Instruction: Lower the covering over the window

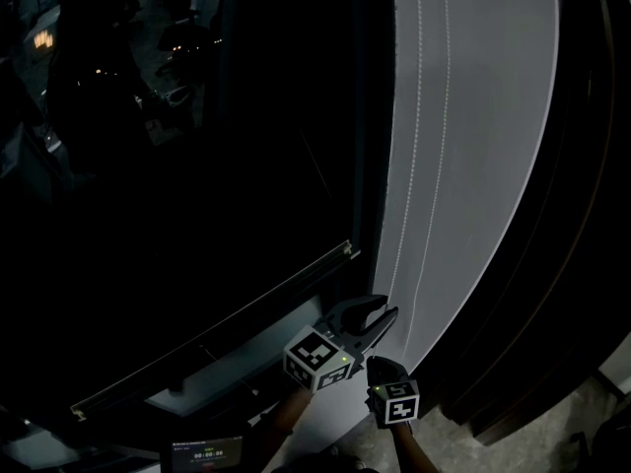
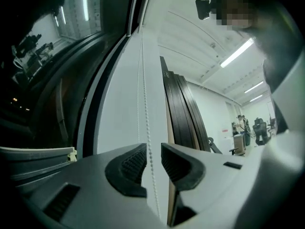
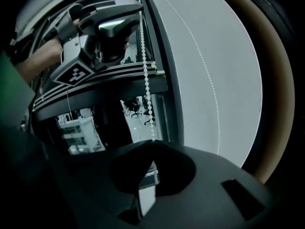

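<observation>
The dark window fills the left of the head view, and the covering's bottom rail runs slantwise low across it. A white bead chain hangs down the pale wall strip beside it. My left gripper is at the chain, open, with the chain running through the narrow gap between its jaws. Just below it, my right gripper is shut on the same chain, which enters its closed tips. The left gripper shows above in the right gripper view.
Dark boards stand against the wall right of the pale strip, also in the left gripper view. A small lit screen sits at the bottom edge. The rail's end lies left of the left jaws.
</observation>
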Demonstrator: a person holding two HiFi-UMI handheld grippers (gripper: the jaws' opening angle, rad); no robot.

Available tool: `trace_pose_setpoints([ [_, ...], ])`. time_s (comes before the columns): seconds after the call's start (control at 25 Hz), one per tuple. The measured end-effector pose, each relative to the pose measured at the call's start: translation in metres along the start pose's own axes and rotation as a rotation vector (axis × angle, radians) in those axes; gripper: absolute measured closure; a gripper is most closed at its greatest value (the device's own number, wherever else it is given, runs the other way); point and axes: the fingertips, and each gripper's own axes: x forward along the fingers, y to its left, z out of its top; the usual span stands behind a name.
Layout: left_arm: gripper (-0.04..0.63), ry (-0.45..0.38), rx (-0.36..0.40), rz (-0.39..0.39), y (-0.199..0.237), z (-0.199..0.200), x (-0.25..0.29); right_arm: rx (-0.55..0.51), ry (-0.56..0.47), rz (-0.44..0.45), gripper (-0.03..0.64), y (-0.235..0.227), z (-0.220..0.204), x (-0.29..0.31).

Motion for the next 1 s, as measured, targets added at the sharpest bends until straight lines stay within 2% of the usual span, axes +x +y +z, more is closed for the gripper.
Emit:
trace_pose_setpoints([
  [0.04, 0.517, -0.003, 0.001, 0.002, 0.000, 0.001, 0.002, 0.000, -0.002, 0.000, 0.606, -0.002, 0.000, -0.002],
  [0.12, 0.578, -0.013, -0.007, 0.007, 0.000, 0.004, 0.003, 0.013, -0.016, 0.004, 0.606, -0.004, 0.001, -0.006],
  [0.32, 0.582, -0.048, -0.096, 0.004, -0.002, 0.002, 0.010, 0.033, -0.033, 0.037, 0.606, 0.000, 0.001, -0.010],
  [0.44, 0.586, -0.043, -0.100, 0.021, 0.000, 0.000, 0.011, 0.046, -0.043, 0.065, 0.606, 0.006, 0.003, -0.016],
  [0.64, 0.589, -0.051, -0.078, 0.130, 0.025, -0.004, -0.006, 0.028, -0.052, 0.077, 0.604, 0.012, 0.010, -0.034],
  [0.76, 0.589, -0.059, -0.081, 0.168, 0.037, -0.005, -0.016, 0.015, -0.116, 0.089, 0.604, 0.007, 0.039, -0.048],
  [0.88, 0.589, 0.020, -0.075, 0.195, 0.041, -0.025, -0.020, 0.018, -0.197, 0.116, 0.604, 0.003, 0.076, -0.061],
  [1.0, 0.589, 0.176, -0.121, 0.216, 0.043, -0.084, -0.028, -0.026, -0.282, 0.154, 0.600, 0.004, 0.125, -0.078],
])
